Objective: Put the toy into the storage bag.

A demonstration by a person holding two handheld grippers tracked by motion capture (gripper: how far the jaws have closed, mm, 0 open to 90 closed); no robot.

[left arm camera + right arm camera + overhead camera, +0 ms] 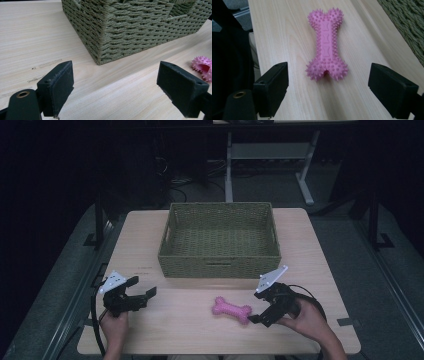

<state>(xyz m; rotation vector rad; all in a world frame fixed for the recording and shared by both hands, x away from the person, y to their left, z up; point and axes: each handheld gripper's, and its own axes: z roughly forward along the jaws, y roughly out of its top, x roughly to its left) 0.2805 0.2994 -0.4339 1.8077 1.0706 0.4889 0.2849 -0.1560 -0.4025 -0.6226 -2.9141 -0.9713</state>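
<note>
Your right gripper has its fingers wide, with the pink bone flat on the tabletop just ahead between them, so if you close too soon, you may pinch only its spiky end and it could slip.

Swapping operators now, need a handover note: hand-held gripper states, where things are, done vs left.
Left hand-held gripper: open, holding nothing, at the table's front left, pointing toward the basket's near corner.
Right hand-held gripper: open, lined up on the near end of the pink bone toy, not closed on it.
Toy lies flat on the table, in front of the green woven basket, apart from it.
Basket looks empty.
Done: approach to the toy.
Left, likely: close on the toy, lift, place it in the basket.
</note>
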